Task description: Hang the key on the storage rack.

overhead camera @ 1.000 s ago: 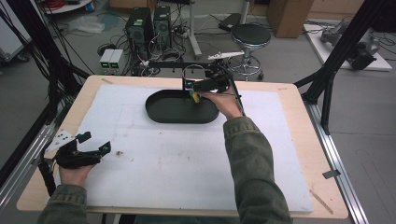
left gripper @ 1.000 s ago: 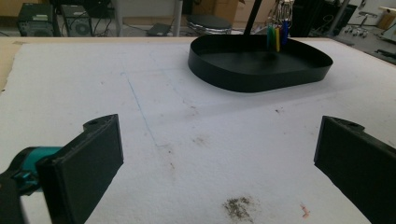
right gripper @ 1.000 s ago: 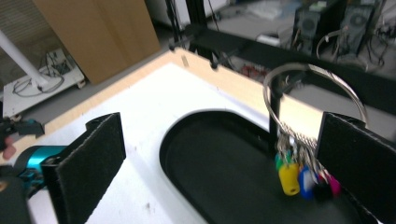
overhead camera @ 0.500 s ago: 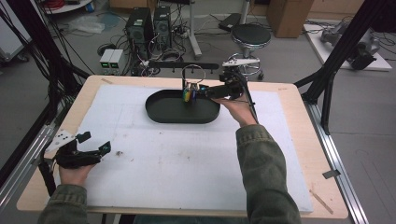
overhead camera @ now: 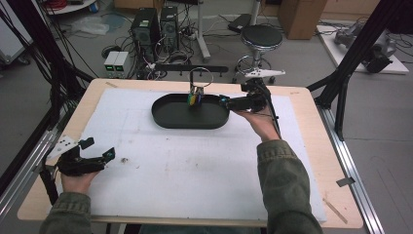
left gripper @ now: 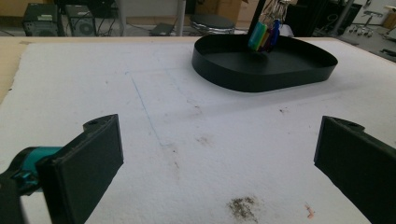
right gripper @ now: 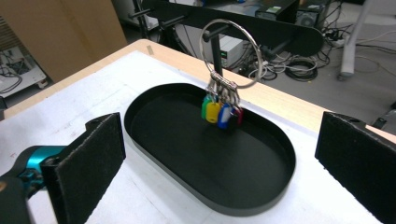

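Observation:
A large metal key ring (right gripper: 229,51) hangs on a peg of a black rack (right gripper: 261,25). Its coloured tags (right gripper: 219,112) dangle over a black oval tray (right gripper: 187,186). In the high view the key ring (overhead camera: 200,77) and tags (overhead camera: 195,99) are at the tray's (overhead camera: 190,126) far side. My right gripper (overhead camera: 223,102) is open and empty at the tray's right end, apart from the tags. My left gripper (overhead camera: 99,148) rests open and empty near the front left corner. The tray (left gripper: 261,81) and tags (left gripper: 262,36) lie far ahead of its jaws.
A white mat (overhead camera: 195,170) covers the wooden table (overhead camera: 311,146). Dirt smudges (left gripper: 243,207) mark the mat near the left gripper. Beyond the table's far edge are a stool (overhead camera: 262,36), computer cases (overhead camera: 156,24) and cables.
My right gripper has drawn back to the right, away from the tags, which now hang free of it. The left gripper has stayed put.

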{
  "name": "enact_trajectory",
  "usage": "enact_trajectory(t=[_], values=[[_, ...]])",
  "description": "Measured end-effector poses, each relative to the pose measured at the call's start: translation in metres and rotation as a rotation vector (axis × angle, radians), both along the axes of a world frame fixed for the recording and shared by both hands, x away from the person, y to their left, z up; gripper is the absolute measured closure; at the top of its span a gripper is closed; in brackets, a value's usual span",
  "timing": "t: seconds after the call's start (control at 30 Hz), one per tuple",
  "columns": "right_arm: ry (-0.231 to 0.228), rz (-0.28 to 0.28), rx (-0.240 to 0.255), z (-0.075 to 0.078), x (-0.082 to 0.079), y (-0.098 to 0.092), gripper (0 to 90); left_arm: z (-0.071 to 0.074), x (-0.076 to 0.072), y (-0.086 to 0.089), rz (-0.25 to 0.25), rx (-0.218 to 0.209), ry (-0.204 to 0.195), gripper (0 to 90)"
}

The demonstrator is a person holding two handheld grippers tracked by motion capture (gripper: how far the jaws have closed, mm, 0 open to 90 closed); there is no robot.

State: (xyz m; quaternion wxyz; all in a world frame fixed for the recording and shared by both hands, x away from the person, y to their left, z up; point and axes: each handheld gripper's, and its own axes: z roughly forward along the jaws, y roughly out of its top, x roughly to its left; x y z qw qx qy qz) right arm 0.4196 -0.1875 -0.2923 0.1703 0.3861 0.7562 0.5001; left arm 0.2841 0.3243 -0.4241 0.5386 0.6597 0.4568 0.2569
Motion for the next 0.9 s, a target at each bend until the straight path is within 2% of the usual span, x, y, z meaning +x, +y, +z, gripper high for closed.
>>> enact_trajectory(t=[0.17, 0.4, 0.67, 0.8, 0.9], values=[[-0.007, -0.037, -0.010, -0.005, -0.011, -0.011, 0.5, 0.000, 0.000, 0.000, -0.001, -0.002, -0.001, 1.7], [0.014, -0.098, -0.024, -0.018, -0.026, -0.032, 0.5, 0.000, 0.000, 0.001, 0.004, -0.008, -0.004, 1.7], [0.004, -0.161, 0.007, -0.030, -0.050, -0.055, 0.6, 0.001, -0.001, 0.002, 0.010, -0.010, -0.010, 1.7], [0.014, -0.186, 0.007, -0.039, -0.061, -0.064, 0.5, 0.001, -0.001, 0.002, 0.012, -0.015, -0.013, 1.7], [-0.003, -0.202, -0.004, -0.042, -0.068, -0.068, 0.6, 0.001, -0.001, 0.002, 0.014, -0.015, -0.013, 1.7]])
